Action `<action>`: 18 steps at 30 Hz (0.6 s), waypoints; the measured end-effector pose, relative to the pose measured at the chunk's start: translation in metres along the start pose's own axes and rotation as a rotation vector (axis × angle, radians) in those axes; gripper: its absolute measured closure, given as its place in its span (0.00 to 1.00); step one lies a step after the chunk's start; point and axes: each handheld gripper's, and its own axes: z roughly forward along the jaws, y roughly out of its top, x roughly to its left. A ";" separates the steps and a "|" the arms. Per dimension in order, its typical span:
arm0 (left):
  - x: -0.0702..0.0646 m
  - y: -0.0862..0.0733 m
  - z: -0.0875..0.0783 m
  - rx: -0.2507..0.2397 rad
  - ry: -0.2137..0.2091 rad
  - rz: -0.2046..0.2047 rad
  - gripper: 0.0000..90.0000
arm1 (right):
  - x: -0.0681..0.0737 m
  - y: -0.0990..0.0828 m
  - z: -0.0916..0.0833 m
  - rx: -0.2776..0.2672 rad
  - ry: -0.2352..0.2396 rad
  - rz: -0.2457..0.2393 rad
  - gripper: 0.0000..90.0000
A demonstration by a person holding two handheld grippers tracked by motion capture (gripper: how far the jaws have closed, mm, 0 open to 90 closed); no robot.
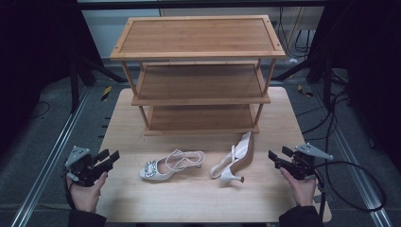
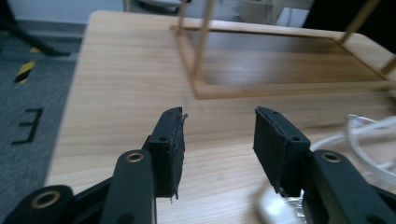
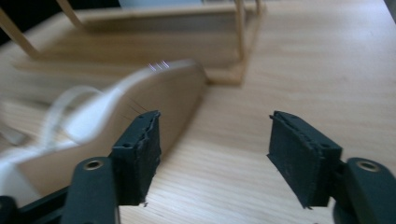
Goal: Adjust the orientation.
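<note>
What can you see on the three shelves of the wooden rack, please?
All three boards of the wooden rack look bare where visible. The top board hides the rear of the middle one, which in turn hides the rear of the bottom. Both shoes, the upright one and the tipped one, lie on the table.

Two white slingback shoes on the worktop: the buckled shoe (image 1: pixel 163 168) sits upright at left, the heeled shoe (image 1: pixel 236 158) lies tipped on its side, near it.

Two white heeled shoes (image 1: pixel 171 164), one three-tier wooden rack (image 1: pixel 198 75), one table (image 1: pixel 189 198)
</note>
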 end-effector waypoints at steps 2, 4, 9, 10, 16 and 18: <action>-0.011 0.003 0.004 0.005 -0.016 0.025 0.56 | 0.006 0.004 -0.004 -0.013 0.017 -0.020 0.44; -0.022 0.004 0.010 0.021 -0.036 0.045 0.57 | 0.011 0.007 -0.004 -0.012 0.032 -0.034 0.46; -0.048 0.007 0.023 0.043 -0.087 0.107 0.64 | 0.027 0.017 -0.003 0.018 0.054 -0.123 0.53; -0.053 0.008 0.025 0.042 -0.105 0.107 0.66 | 0.030 0.020 -0.003 0.014 0.060 -0.141 0.54; -0.091 0.017 0.040 0.065 -0.211 0.144 0.80 | 0.048 0.039 0.007 0.027 0.122 -0.199 0.64; -0.106 0.018 0.047 0.072 -0.244 0.162 0.83 | 0.053 0.046 0.014 0.028 0.126 -0.232 0.68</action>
